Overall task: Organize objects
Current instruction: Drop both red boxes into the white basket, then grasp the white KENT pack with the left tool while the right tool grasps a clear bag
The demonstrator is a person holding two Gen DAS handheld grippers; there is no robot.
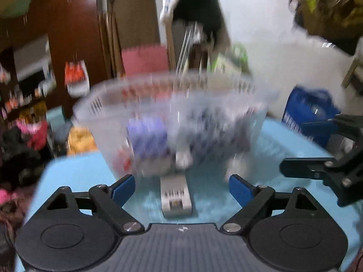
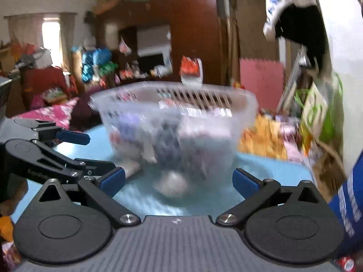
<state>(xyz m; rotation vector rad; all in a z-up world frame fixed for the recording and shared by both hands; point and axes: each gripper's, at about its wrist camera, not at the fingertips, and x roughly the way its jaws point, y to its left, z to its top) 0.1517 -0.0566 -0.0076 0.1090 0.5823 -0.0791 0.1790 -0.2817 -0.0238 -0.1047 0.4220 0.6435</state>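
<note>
A clear plastic basket (image 1: 95,106) holding several blurred packets stands on the light blue table (image 1: 79,170). My left gripper (image 1: 181,189) is open just in front of it. A flat white printed box (image 1: 175,197) lies on the table between its blue pads (image 1: 123,189), untouched. My right gripper (image 1: 295,147) shows open at the right. In the right wrist view my right gripper (image 2: 179,181) is open before the basket (image 2: 226,93), with nothing held. A pale round item (image 2: 172,183) lies blurred at the basket's base. My left gripper (image 2: 90,151) is open at the left.
A blue box (image 1: 310,113) stands on the table right of the basket, also at the edge as a blue box (image 2: 349,204). Beyond the table (image 2: 272,165) are a dark wooden cabinet (image 2: 192,22), a pink mat (image 2: 261,79) and piles of bags and clothes.
</note>
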